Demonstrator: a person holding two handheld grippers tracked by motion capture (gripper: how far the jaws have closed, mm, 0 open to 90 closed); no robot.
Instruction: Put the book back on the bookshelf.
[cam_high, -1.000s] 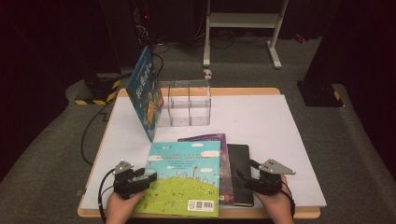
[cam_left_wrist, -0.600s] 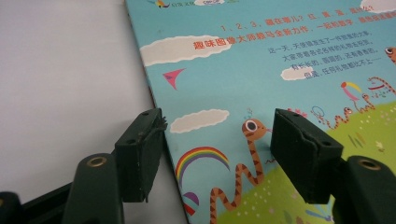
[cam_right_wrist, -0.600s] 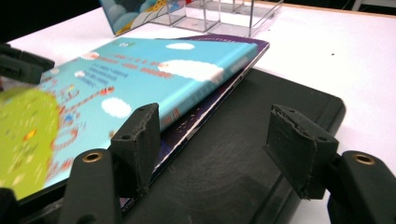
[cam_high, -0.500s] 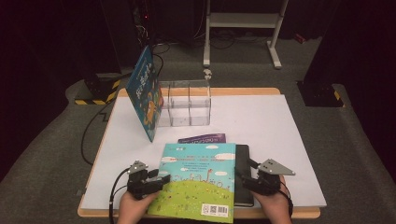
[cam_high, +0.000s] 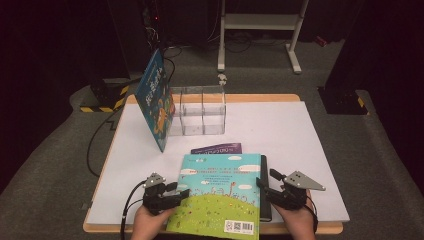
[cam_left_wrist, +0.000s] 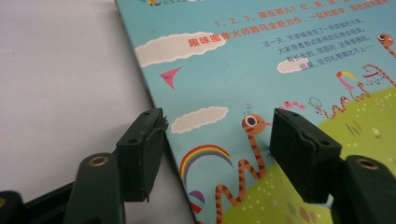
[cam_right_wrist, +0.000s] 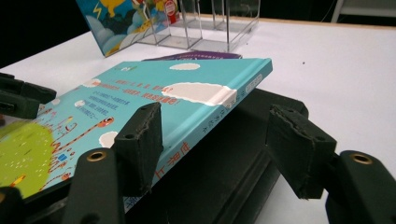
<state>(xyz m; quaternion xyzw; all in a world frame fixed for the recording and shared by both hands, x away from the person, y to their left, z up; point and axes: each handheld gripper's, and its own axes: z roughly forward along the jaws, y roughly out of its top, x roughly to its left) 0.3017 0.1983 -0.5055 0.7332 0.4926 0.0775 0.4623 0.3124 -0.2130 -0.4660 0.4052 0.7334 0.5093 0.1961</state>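
The picture book (cam_high: 220, 192) is a flat, glossy hardcover with a sky-blue top half, white clouds, a green hill and a striped cartoon snake. It lies cover up at the near edge of the white table (cam_high: 310, 150), tipped a little, resting on a black book (cam_high: 265, 187) with a matte cover; a purple book (cam_high: 217, 148) pokes out from under its far edge.

The left gripper (cam_high: 172, 194) sits at the picture book's left edge. In the left gripper view its black, rough-edged pads straddle that edge, one (cam_left_wrist: 140, 151) over the table just beside the book, the other (cam_left_wrist: 301, 151) over the cover; the jaws stand apart and clamp nothing. The right gripper (cam_high: 267, 187) is at the picture book's right side. In the right gripper view its jaws are spread too, the left pad (cam_right_wrist: 137, 144) against the book's spine edge, the right pad (cam_right_wrist: 299, 149) clear of it over the black book.

Beyond the picture book stands a clear plastic rack (cam_high: 200, 110) with upright dividers. A second blue book (cam_high: 156, 100) leans tilted against the rack's left side.
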